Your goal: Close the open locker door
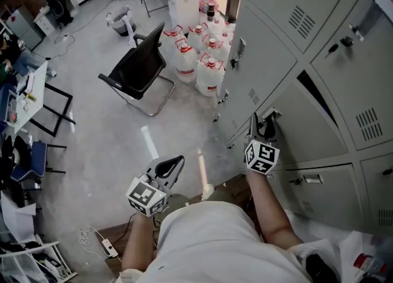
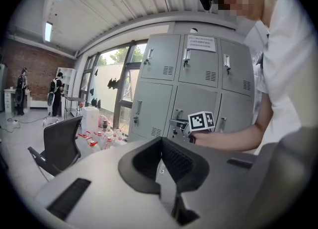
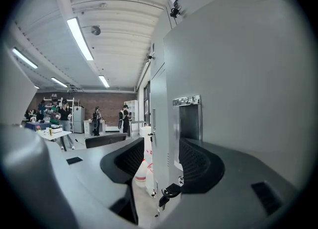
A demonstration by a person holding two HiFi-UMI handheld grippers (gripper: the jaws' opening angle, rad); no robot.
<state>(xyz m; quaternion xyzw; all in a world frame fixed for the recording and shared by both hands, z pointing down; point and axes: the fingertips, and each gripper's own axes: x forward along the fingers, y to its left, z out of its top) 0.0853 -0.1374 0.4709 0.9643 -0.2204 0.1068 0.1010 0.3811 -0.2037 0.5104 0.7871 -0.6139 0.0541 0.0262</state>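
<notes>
Door-closing nears its finish: right gripper (image 1: pixel 263 129) straddles the ajar locker door (image 1: pixel 302 135) edge, jaws released; next, push it home. Left gripper (image 1: pixel 174 166), clenched, idles well clear.

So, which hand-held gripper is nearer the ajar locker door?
Right hand-held gripper: open jaws straddle the grey metal locker door's edge. Left hand-held gripper: apart, over floor.

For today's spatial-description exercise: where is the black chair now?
In the head view, the black chair stands upper centre-left, just left of the red-capped water jugs beside the lockers.
</notes>
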